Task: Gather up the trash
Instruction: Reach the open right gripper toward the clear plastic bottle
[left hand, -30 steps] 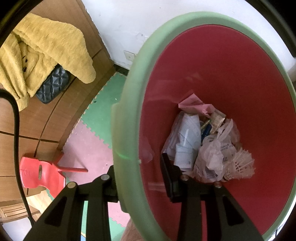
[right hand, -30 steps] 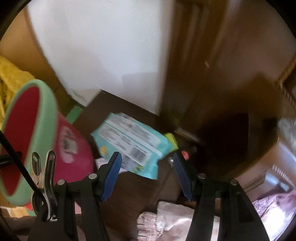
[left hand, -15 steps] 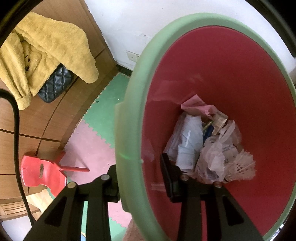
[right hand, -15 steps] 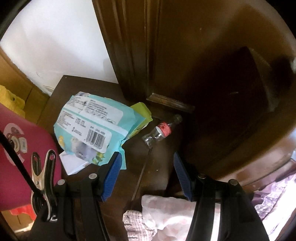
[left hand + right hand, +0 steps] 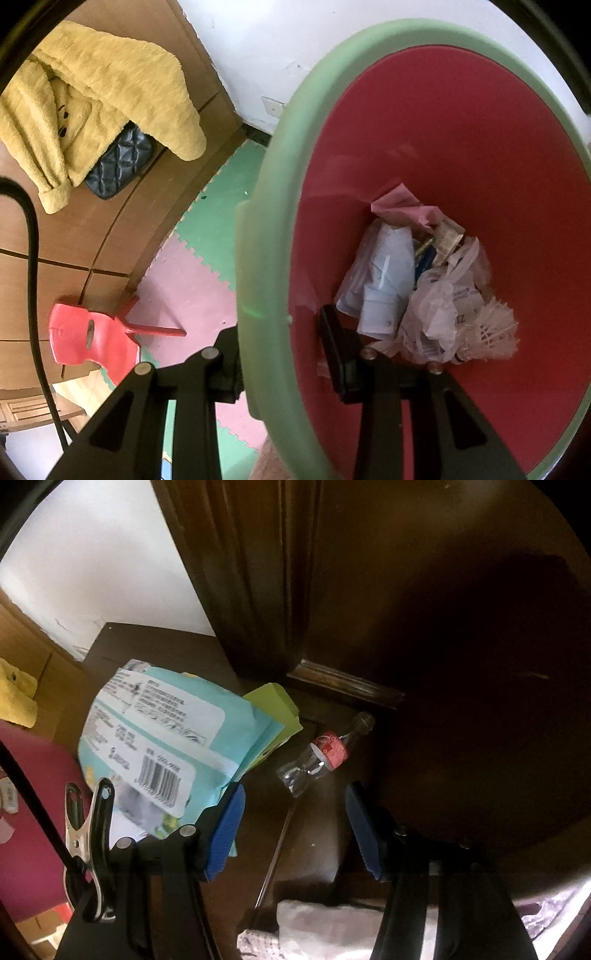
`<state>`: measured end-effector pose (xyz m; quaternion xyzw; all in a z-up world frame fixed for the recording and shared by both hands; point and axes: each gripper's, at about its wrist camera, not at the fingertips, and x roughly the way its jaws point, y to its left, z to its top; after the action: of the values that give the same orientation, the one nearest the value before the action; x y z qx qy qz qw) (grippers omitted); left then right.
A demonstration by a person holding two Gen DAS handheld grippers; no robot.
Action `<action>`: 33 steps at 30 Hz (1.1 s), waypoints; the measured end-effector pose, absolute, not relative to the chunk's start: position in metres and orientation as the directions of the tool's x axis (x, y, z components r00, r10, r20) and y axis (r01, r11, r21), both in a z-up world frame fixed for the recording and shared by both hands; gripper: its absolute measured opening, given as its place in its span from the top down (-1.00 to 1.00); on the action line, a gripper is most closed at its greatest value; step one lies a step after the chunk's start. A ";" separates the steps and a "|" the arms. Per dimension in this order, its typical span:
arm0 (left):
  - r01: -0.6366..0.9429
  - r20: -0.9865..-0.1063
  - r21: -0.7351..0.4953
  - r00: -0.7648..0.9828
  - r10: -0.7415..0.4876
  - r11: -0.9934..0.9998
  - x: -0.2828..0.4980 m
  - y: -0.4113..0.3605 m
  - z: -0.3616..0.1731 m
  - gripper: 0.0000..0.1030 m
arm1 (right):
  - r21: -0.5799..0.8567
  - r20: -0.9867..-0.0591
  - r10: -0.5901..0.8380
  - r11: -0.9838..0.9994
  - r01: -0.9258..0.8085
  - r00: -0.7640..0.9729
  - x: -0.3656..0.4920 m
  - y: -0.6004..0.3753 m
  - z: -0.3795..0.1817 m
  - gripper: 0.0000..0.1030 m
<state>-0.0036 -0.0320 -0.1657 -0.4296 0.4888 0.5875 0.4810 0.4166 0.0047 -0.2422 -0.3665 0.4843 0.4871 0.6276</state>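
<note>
Clamping bin rim (image 5: 258, 258): left tool (image 5: 280, 354); right tool (image 5: 291, 830) open, empty.

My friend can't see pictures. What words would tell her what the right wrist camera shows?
An open hand-held gripper with blue pads points down at a dark wooden surface, where an empty clear plastic bottle with a red label lies on its side. Left of the bottle lies a light blue packet with a barcode, and white cloth sits at the bottom edge.
</note>
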 end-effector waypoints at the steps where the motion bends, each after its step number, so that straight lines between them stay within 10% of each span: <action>1: -0.985 -0.975 0.161 -0.169 0.145 -0.062 -0.004 -0.032 -0.165 0.29 | 0.017 -0.967 0.249 0.259 -0.966 0.050 0.418 0.007 -0.246 -0.13; 22: -0.984 -0.975 0.158 -0.168 0.145 -0.077 -0.005 -0.032 -0.164 0.29 | 0.025 -0.982 0.188 0.281 -0.960 0.030 0.431 0.028 -0.300 -0.10; 33: -0.985 -0.975 0.158 -0.167 0.146 -0.076 -0.005 -0.032 -0.164 0.29 | 0.056 -0.987 0.160 0.270 -0.961 -0.012 0.431 0.020 -0.313 0.67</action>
<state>-0.0054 -0.0317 -0.1639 -0.4338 0.4835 0.5916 0.4776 0.4307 0.0200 -0.3135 -0.3767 0.5319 0.4724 0.5933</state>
